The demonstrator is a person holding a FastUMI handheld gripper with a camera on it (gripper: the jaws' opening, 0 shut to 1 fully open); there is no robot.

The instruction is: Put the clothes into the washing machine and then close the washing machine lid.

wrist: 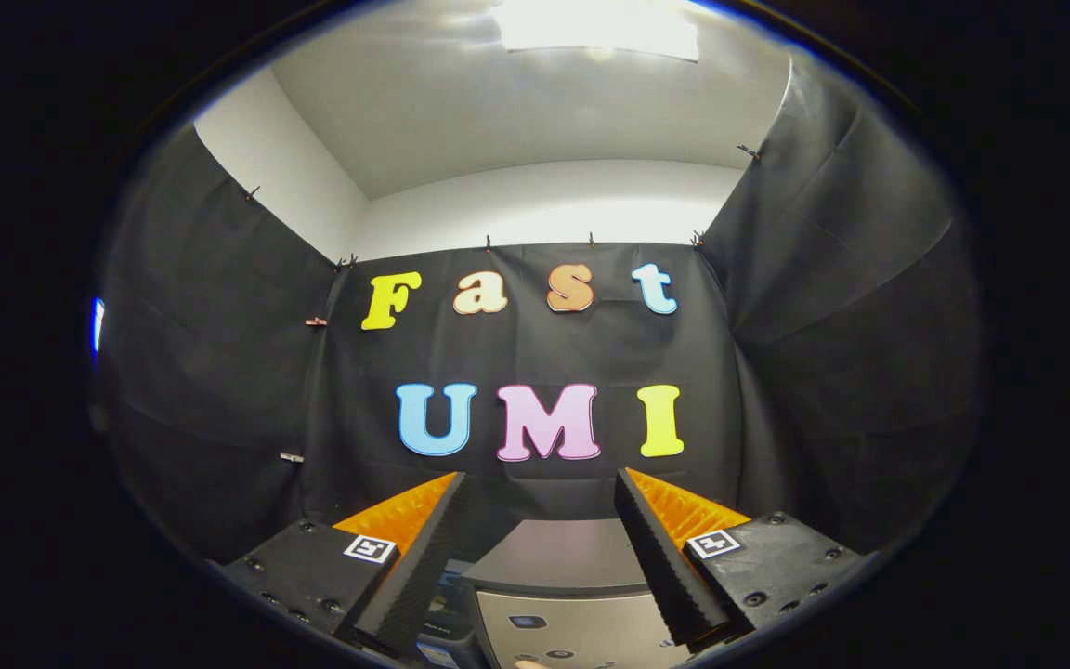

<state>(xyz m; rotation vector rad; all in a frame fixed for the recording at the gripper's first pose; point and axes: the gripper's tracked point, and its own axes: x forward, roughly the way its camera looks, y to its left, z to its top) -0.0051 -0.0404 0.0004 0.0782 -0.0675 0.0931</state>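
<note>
Hand-held gripper [540, 483] held level, fingers spread wide, nothing between them but open air. Fingertips point toward the black cloth wall [535, 353] straight ahead; cloth walls also close in on both sides, white ceiling [535, 111] above with one bright light panel [600, 26]. Free room ahead of the fingertips up to the back wall.

One washing machine [558, 595] sits low between the fingers, just below and ahead of them: grey flat top, lighter silver front panel carrying a few small dark controls. Its left front corner edge lies near the left finger's inner face. Whether the lid is up or down cannot be told.
</note>
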